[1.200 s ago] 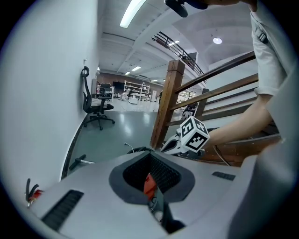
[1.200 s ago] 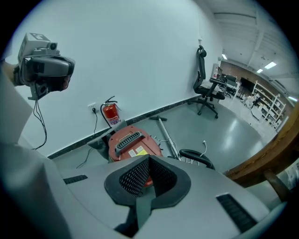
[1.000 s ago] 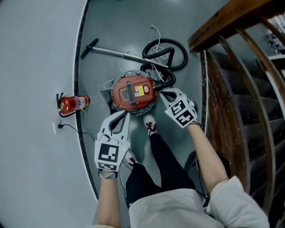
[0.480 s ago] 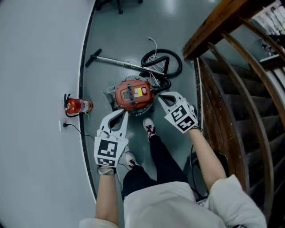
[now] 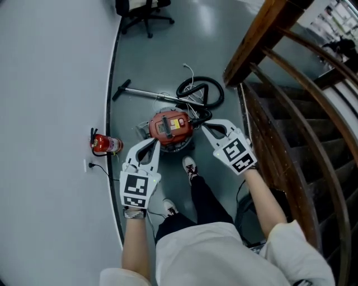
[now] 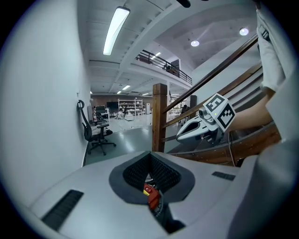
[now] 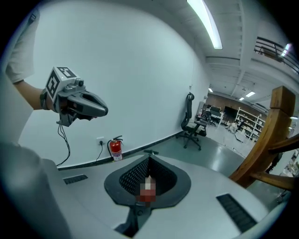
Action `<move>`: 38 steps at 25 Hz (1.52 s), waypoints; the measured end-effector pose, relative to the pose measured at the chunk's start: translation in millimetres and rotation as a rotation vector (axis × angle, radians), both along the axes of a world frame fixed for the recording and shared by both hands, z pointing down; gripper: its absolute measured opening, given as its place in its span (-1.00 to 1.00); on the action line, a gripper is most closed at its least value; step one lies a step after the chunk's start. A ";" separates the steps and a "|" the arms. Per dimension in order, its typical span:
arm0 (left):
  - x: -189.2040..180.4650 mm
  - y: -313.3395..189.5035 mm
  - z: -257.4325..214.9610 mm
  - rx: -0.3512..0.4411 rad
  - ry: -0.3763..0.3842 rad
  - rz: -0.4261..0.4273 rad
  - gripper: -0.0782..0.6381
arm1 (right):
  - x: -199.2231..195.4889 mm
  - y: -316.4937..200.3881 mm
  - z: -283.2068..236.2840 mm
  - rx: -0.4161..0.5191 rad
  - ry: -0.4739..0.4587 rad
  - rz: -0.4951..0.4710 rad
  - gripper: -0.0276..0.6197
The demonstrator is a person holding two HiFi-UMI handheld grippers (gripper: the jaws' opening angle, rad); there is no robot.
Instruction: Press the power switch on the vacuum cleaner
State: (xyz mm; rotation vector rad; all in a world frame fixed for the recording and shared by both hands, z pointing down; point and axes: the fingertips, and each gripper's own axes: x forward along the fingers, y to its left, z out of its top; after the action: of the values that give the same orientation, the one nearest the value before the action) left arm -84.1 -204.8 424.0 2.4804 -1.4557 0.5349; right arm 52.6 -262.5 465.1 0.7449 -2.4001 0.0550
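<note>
The vacuum cleaner (image 5: 169, 127) sits on the grey floor (image 5: 168, 50) in a narrow lane between the curved white wall (image 5: 50, 100) and the wooden stair rail (image 5: 258, 39). The left gripper (image 5: 155, 143) and right gripper (image 5: 205, 128) flank it, each with jaws pressed together and holding nothing. A fire extinguisher (image 5: 104, 144) stands at the wall's foot.

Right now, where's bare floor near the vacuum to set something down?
Bare floor between the office chair and the wand is widest; a narrower strip runs between the fire extinguisher and the vacuum cleaner. Crowded: the coiled hose beyond the vacuum cleaner, the stair rail at its right.
</note>
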 end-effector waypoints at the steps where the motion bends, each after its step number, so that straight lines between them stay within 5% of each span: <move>1: -0.5 3.3 -7.5 0.011 -0.004 0.003 -0.79 | -0.5 4.5 -10.9 0.010 -0.013 0.005 -0.83; 16: -4.7 69.0 -103.7 0.163 -0.004 0.013 -0.79 | -12.6 91.5 -163.5 0.158 -0.165 0.002 -0.82; 38: 1.8 141.4 -222.3 0.379 -0.062 0.095 -0.79 | 0.0 177.0 -282.6 0.338 -0.230 0.044 -0.83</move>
State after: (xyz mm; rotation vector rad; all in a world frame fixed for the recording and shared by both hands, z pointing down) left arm -82.3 -63.4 201.7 2.8567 -1.5961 0.3845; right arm 52.6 -85.5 182.5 0.9918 -2.6462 -0.2676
